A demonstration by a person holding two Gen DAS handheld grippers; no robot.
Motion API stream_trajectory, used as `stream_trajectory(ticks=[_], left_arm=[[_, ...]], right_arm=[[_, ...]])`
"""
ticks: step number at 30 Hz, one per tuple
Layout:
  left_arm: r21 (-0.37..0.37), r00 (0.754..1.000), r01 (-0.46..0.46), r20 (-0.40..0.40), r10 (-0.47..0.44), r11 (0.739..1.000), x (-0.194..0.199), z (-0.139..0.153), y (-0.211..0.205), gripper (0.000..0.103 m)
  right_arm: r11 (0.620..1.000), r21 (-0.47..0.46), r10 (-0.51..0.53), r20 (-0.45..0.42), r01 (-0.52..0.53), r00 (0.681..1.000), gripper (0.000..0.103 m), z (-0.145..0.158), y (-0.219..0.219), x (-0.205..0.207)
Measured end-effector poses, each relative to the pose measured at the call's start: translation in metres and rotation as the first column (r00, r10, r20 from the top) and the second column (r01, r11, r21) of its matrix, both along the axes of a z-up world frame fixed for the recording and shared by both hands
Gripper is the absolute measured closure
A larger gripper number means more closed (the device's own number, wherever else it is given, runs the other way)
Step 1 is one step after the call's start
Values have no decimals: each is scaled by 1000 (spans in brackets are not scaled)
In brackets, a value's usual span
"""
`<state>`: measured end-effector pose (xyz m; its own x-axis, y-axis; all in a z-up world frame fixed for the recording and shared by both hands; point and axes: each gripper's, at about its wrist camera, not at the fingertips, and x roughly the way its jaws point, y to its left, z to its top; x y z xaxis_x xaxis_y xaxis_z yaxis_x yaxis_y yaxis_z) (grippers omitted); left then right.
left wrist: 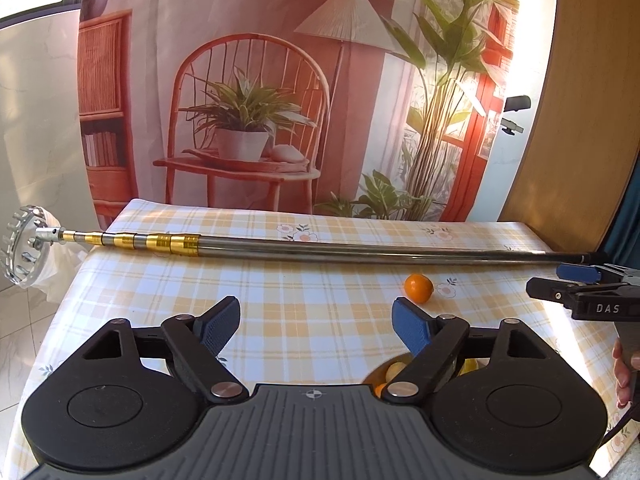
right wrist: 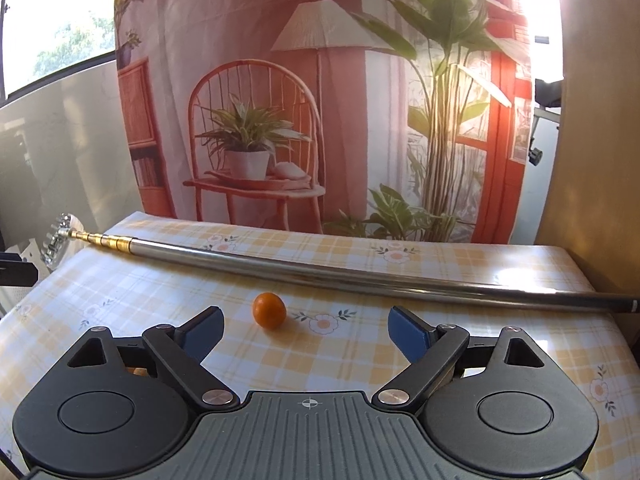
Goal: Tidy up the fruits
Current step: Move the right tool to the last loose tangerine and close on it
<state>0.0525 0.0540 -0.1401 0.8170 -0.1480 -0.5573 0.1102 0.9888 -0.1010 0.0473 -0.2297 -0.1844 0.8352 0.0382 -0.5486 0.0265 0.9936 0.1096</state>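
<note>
A: What is nearest in the left wrist view?

B: The left gripper. Its two blue fingers stand wide apart and nothing is between them. Just under the right finger a bowl shows a little, with yellow and orange fruits inside. Most of the bowl is hidden behind the gripper body.

A: And the right gripper?

B: In the right wrist view the right gripper is also spread wide and holds nothing. In the left view it comes in at the right edge, and a hand is seen below it, but from that side its opening cannot be judged.

A: Where is the fruit that lies loose?

B: One orange lies alone on the table, on the yellow checked cloth. It is in front of the right gripper, nearer to its left finger, and it touches neither finger. In the left view the same orange is just beyond the tip of the right finger, apart from it.

A: What is behind the orange?

B: A long metal pole lies across the table from side to side. Its gold sections are at the left end, and there a toothed metal ring with a white bag sticks out over the table edge.

A: And farther?

B: A backdrop hangs behind the table, printed with a chair, a potted plant and a lamp
</note>
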Motion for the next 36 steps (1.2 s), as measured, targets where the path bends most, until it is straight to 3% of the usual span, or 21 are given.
stream_trajectory(ticks=[8,26,36], left_arm=[[18,1000,-4,-24,5,1000,18,-6,-3,11],[-36,999,-39,-28,38,999,56,-28,3,11],[23,999,-26,-41,27,999,59,-40,-7,11]], right_arm=[[998,39,50,33,-51,998,31,-15,1,32],[981,140,151,-130,-133,980,51,-72,12,129],[982,114,170,-201,-150,965,70,-88,26,143]])
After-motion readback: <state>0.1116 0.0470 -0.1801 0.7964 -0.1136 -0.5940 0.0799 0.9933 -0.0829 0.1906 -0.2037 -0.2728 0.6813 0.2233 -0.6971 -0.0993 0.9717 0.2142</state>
